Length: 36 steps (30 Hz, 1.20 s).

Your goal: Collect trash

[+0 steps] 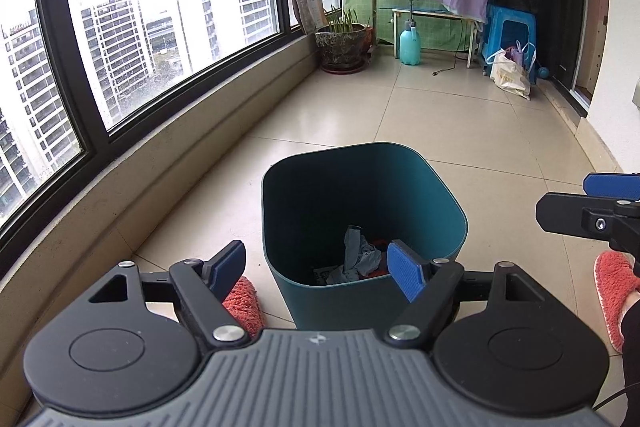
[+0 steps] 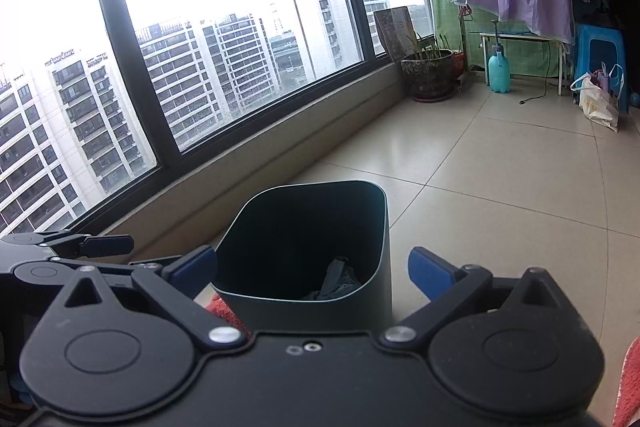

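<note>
A wide dark-framed window [image 1: 160, 39] runs from nine to twelve o'clock, above a pale tiled floor [image 1: 460, 131]. At centre stands a teal rounded-square plastic bin [image 1: 360, 195], upright on the floor, holding crumpled grey-blue paper trash [image 1: 358, 255] with something red beneath. The left tool [image 1: 320, 267] hovers level above the bin's near rim, its blue-padded fingers spread apart and empty. The right tool [image 2: 312, 267] hangs just at three o'clock of it, likewise spread wide and empty. Fuzzy coral slippers [image 1: 614, 291] flank the bin. No writing is readable on the far white bag [image 1: 508, 75].
</note>
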Available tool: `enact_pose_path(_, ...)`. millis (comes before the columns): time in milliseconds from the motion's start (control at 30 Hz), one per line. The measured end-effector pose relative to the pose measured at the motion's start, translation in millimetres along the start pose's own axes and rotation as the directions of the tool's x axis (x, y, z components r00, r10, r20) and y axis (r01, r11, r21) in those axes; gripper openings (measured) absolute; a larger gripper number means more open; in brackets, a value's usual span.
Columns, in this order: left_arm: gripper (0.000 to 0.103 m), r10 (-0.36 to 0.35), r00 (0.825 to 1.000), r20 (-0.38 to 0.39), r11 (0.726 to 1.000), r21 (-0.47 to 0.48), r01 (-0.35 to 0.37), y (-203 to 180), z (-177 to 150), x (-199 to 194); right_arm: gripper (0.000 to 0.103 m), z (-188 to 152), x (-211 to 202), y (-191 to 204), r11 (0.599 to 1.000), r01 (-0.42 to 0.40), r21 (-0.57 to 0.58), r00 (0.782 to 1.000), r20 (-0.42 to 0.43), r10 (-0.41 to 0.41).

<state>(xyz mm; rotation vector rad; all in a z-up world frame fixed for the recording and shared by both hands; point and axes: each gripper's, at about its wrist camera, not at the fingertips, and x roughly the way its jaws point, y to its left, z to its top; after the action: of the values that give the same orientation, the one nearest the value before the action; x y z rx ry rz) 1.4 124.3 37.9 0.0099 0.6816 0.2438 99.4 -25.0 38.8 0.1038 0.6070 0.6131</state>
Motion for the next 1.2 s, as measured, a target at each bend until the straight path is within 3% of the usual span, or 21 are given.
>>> enact_pose_path(633,0.080,-0.063,0.995,0.075,0.998,-0.013,0.064,-4,-6,-21,0.103,-8,-2,14,0.997,0.080,-0.012,0.996,0.045,-0.080)
enact_pose_path(967,0.080,-0.029,0.992,0.122,0.999,0.039,0.025,-16,-9,-26,0.103,-8,-2,21,0.997,0.080,-0.023,0.996,0.052,-0.079)
enact_pose_path(1200,0.080,-0.047,0.993,0.104,0.999,0.014,0.046,-10,-8,-27,0.103,-7,-3,20,0.997,0.081,-0.020,0.996,0.049,-0.080)
